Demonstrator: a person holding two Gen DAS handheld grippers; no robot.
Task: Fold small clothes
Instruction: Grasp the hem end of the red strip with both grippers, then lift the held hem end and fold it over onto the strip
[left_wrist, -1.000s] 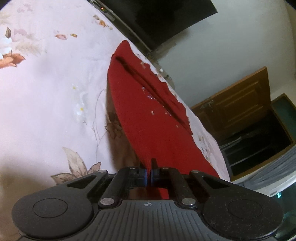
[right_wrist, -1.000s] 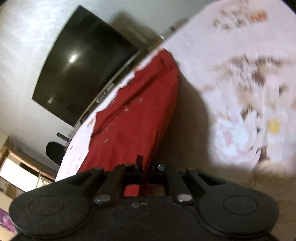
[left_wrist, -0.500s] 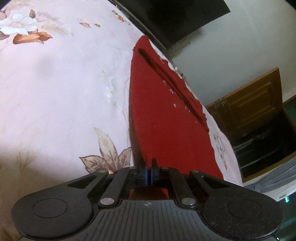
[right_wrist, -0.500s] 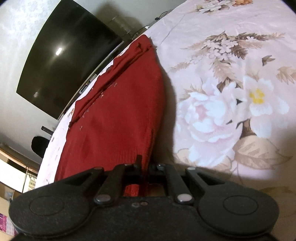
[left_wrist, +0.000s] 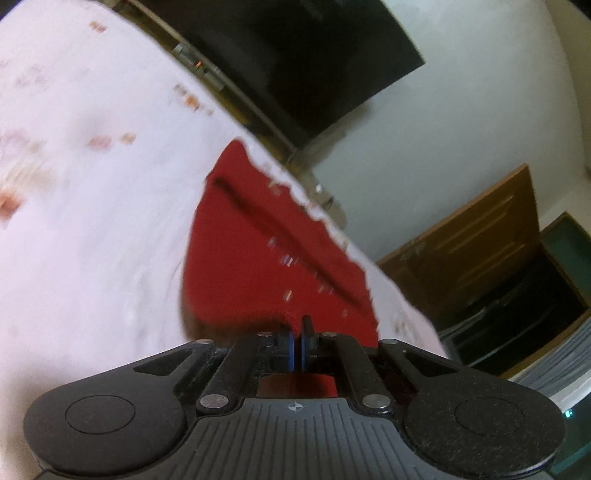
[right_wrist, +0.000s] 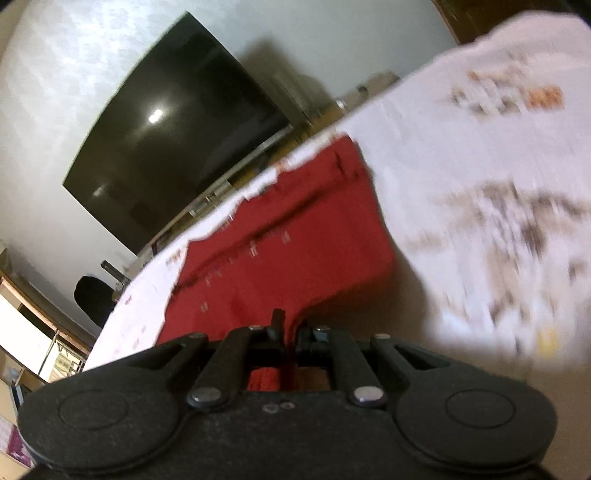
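A red knitted garment (left_wrist: 255, 258) lies stretched over a white flowered bedsheet (left_wrist: 92, 229). My left gripper (left_wrist: 296, 326) is shut on its near edge, and red cloth shows between the blue pads. In the right wrist view the same red garment (right_wrist: 295, 240) runs away from me, and my right gripper (right_wrist: 290, 325) is shut on its near edge, which is lifted off the sheet. Small pale specks dot the knit. Both views are blurred by motion.
A big dark television (right_wrist: 173, 129) hangs on the pale wall beyond the bed. A brown wooden door (left_wrist: 476, 236) and a dark opening stand to the right in the left wrist view. The flowered bedsheet (right_wrist: 480, 166) spreads wide to the right of the garment.
Both grippers have risen and tilted, carrying the garment's near edge upward. The bed has slid lower in both views, more wall and television show, and the pictures have turned blurry.
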